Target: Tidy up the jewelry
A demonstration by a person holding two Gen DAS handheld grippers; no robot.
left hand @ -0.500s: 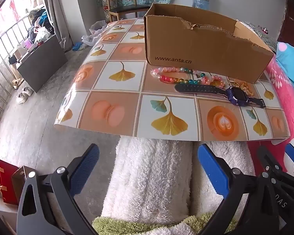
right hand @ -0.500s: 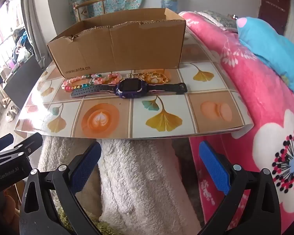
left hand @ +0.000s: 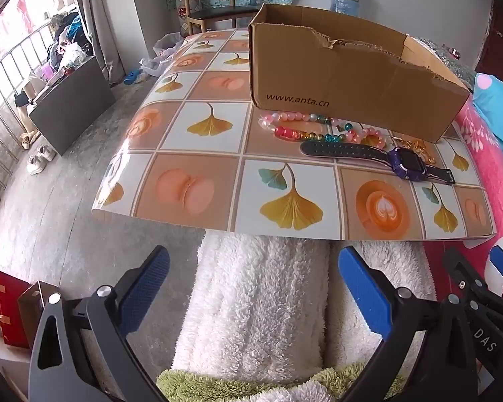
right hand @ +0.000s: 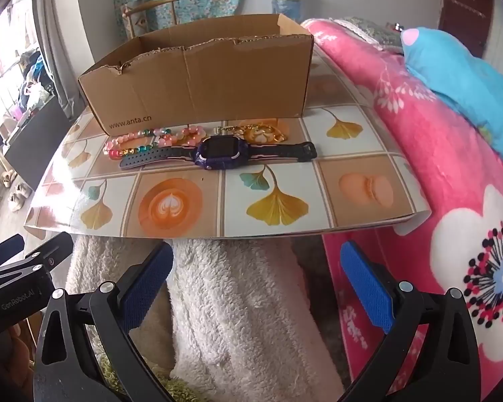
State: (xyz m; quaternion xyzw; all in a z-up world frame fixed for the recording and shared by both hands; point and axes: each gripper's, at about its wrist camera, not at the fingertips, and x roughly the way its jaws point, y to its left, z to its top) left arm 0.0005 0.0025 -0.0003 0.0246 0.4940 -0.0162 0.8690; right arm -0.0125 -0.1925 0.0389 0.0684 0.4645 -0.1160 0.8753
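Tools first: my left tool (left hand: pixel 251 288) and right tool (right hand: pixel 255 284) both hang with jaws spread wide, nothing between the blue pads, touching nothing, over the white fleece just short of the desk (left hand: pixel 198 197) edge. Beyond them, on the patterned top, the watch (right hand: pixel 223 152) lies flat with its strap stretched out to both sides. I judge it light, the strap rubbery and bendy, the purple case the one stiff part, so the case is where I would pinch it, across its narrow sides. Behind it, touching or just beside the strap, runs the bead string (left hand: pixel 305 129): light, limp, the round glossy beads likely to roll out of a pinch, so I would take a bunched stretch. The gold chain (right hand: pixel 260 132) looks thin and easily tangled. All three lie right in front of the box (right hand: pixel 201 77), which stands open-topped.
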